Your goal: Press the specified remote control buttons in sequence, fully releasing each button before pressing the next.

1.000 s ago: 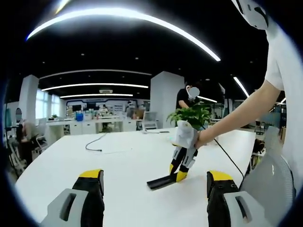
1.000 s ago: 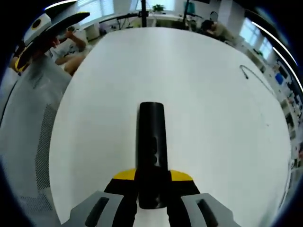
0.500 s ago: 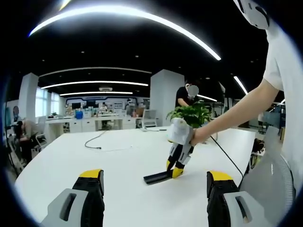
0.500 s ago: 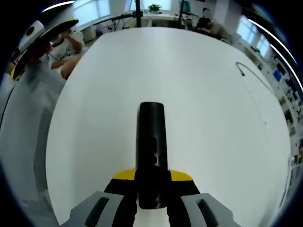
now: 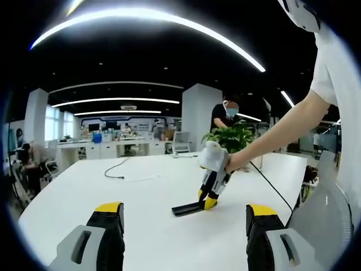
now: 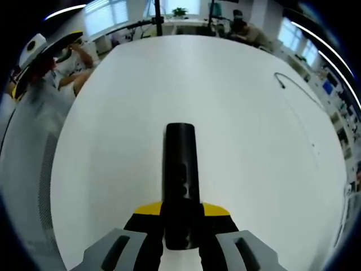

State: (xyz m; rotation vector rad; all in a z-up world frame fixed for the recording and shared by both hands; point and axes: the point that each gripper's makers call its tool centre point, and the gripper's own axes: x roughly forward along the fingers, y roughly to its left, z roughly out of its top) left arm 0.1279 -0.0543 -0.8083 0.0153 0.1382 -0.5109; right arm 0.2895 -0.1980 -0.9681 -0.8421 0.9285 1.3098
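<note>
On white table (image 6: 248, 141), R gripper (image 6: 180, 226) clamping black remote (image 6: 181, 175), L gripper (image 5: 179, 237) agape.

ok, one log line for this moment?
right claw: shut on black remote control, held over white table | left claw: open, holding nothing | cable lying on table

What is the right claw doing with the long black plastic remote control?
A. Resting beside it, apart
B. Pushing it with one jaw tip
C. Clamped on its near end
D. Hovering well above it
C: in the right gripper view the right claw has its yellow-tipped jaws closed on the near end of the long black plastic remote control, over the white table.
</note>
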